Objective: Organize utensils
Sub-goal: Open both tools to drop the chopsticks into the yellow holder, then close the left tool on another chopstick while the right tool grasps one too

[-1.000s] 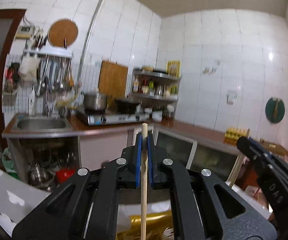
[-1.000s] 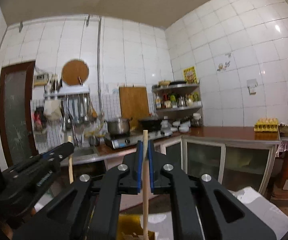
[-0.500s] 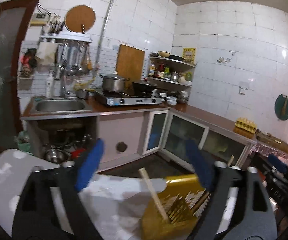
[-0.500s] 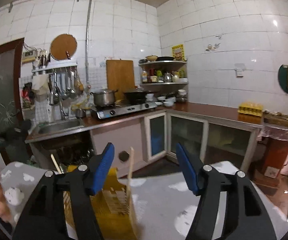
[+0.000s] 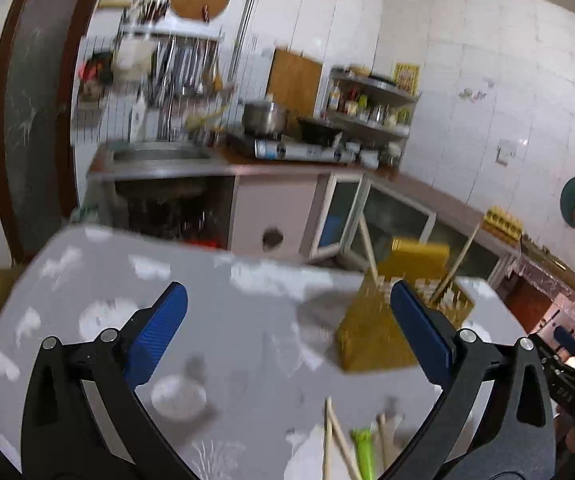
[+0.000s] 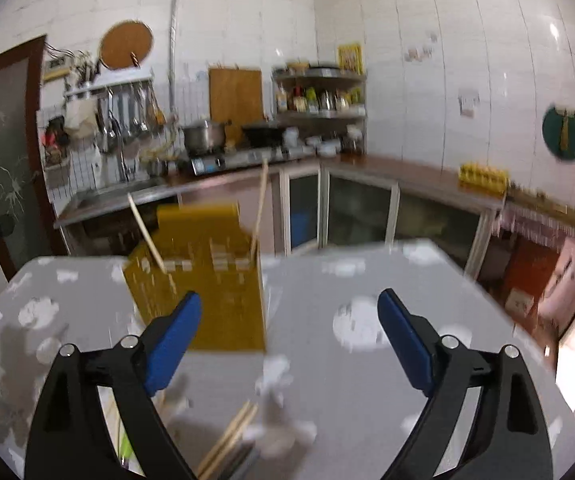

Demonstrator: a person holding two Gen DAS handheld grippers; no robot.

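A yellow slotted utensil holder (image 5: 383,320) (image 6: 207,276) stands on the grey patterned table (image 5: 227,320) (image 6: 347,380). Two wooden chopsticks stand in it, one leaning left (image 6: 147,236) and one near upright (image 6: 259,208); they also show in the left wrist view (image 5: 367,252) (image 5: 457,260). More wooden chopsticks (image 5: 333,440) (image 6: 231,436) and a green utensil (image 5: 363,452) lie on the table near me. My left gripper (image 5: 287,328) is open and empty, left of the holder. My right gripper (image 6: 287,332) is open and empty, in front of the holder.
A small white dish (image 5: 179,396) sits on the table near the left gripper. Behind the table are a sink counter (image 5: 159,160), a stove with a pot (image 6: 203,136), shelves and cabinets. The table's right edge (image 6: 507,320) drops off.
Both grippers were shut on a wooden chopstick a second ago. They opened, the chopsticks now stand in the yellow holder, and both grippers have pulled back and tilted down toward the table.
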